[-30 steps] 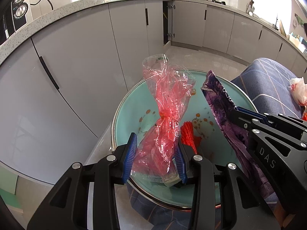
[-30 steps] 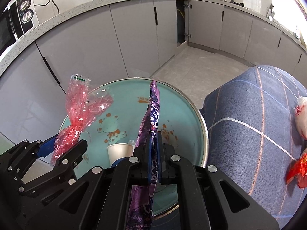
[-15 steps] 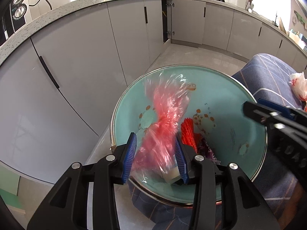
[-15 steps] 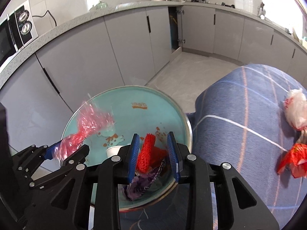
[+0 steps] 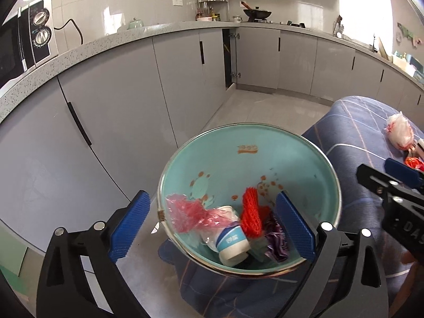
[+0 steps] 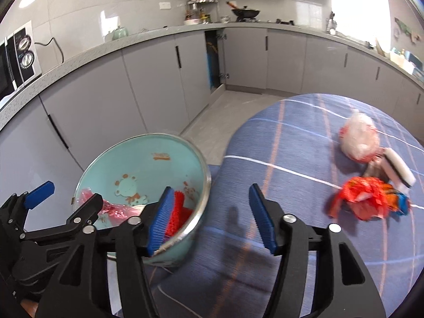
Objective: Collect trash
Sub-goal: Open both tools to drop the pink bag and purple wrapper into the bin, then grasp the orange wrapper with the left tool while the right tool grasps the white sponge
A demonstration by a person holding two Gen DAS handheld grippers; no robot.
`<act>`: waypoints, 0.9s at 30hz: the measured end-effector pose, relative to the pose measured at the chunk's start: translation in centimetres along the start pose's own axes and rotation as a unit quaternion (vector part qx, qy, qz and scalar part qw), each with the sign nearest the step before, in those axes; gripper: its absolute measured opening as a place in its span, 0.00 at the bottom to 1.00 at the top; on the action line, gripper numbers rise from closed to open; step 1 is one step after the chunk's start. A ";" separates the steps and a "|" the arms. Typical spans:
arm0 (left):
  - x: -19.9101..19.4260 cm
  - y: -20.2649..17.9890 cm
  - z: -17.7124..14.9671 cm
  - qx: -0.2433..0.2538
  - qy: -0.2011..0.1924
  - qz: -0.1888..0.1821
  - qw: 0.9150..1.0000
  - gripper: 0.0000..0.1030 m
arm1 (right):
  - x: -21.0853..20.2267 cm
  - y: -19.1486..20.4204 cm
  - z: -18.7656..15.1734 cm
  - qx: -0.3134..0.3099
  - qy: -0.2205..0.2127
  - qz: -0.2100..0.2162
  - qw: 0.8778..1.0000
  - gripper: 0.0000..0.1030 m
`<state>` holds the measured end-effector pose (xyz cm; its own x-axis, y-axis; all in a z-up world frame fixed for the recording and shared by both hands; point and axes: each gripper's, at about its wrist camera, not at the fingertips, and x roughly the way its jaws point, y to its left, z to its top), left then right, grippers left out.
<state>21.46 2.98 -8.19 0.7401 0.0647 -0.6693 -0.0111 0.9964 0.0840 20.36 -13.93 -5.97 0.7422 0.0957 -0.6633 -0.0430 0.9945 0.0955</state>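
A teal bowl (image 5: 278, 159) with a steel rim stands at the left edge of the blue checked cloth; it also shows in the right wrist view (image 6: 148, 164). In it lie a pink plastic bag (image 5: 190, 213), a paper cup (image 5: 233, 241), a red mesh sleeve (image 5: 250, 216) and a purple wrapper (image 5: 277, 241). My left gripper (image 5: 212, 228) is open and empty above the bowl's near rim. My right gripper (image 6: 212, 218) is open and empty over the cloth beside the bowl. On the cloth to the right lie a red-orange wrapper (image 6: 363, 198), a white-red plastic bag (image 6: 359, 137) and a white sponge (image 6: 398, 168).
The table with the blue checked cloth (image 6: 291, 159) fills the right side. Grey kitchen cabinets (image 5: 119, 111) stand behind and left, with tiled floor (image 5: 265, 108) between. A microwave (image 5: 26, 45) sits on the counter at far left.
Both grippers have opened. The pink bag dropped from my left gripper and the purple wrapper from my right, both into the bowl. My right gripper has swung right toward the trash on the cloth.
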 end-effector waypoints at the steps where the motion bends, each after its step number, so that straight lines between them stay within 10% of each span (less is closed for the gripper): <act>1: 0.0 -0.4 -0.1 -0.002 0.002 -0.002 1.000 0.91 | -0.4 -0.5 -0.1 0.002 -0.003 -0.005 1.000 0.58; 27: -5.4 -15.9 1.7 0.127 -0.035 -0.121 0.984 0.91 | -8.5 -16.2 -3.5 0.067 -0.043 -0.132 0.988 0.59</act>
<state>18.82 -13.29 -4.63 0.7459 -0.1849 -0.6399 0.3318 0.9362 0.1162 12.38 -30.69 -4.47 0.7699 -0.1755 -0.6136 0.2437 0.9694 0.0285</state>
